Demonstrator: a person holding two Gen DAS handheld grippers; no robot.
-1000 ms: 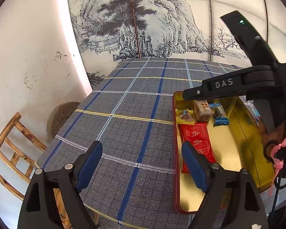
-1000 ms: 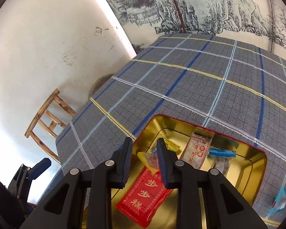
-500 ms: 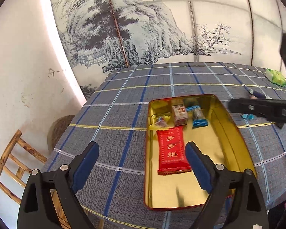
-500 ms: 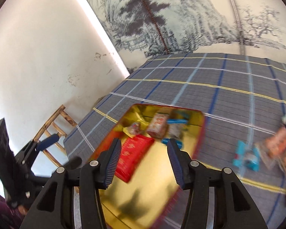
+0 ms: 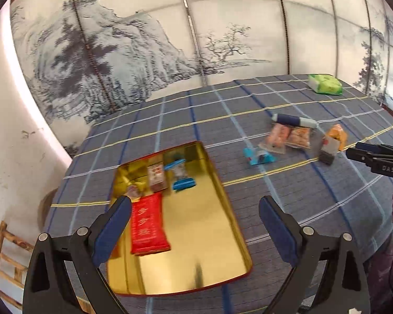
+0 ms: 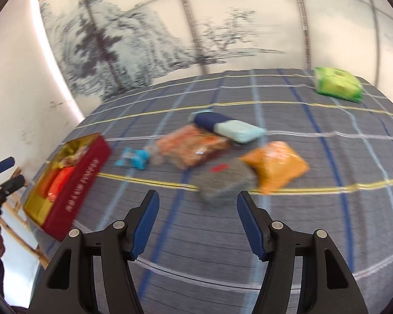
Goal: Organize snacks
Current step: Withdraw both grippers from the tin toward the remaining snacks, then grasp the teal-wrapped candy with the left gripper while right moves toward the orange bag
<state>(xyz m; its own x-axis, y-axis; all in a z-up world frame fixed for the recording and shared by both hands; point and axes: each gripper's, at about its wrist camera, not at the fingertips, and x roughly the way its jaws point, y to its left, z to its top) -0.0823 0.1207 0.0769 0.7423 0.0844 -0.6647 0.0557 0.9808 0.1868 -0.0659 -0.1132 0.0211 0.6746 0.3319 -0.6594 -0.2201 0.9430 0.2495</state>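
Snack sorting, judged partly complete. The gold-lined tin, red outside, lies at the left of the surface and already holds a red bar packet, a small boxed sweet, a blue-ended wrapped sweet and a yellow-wrapped piece. Still loose, well apart from the tin: a blue sweet, two clear orange-filled packets, a grey packet, an orange packet, a navy-and-pale-blue pack and a distant green pack. The left gripper hangs over the tin, jaws opening wide, empty; the right gripper faces the grey packet, jaws opening, nothing between them. A grey checked cloth covers the surface; behind stands a screen painted with an ink landscape, and a wooden chair stands at left.
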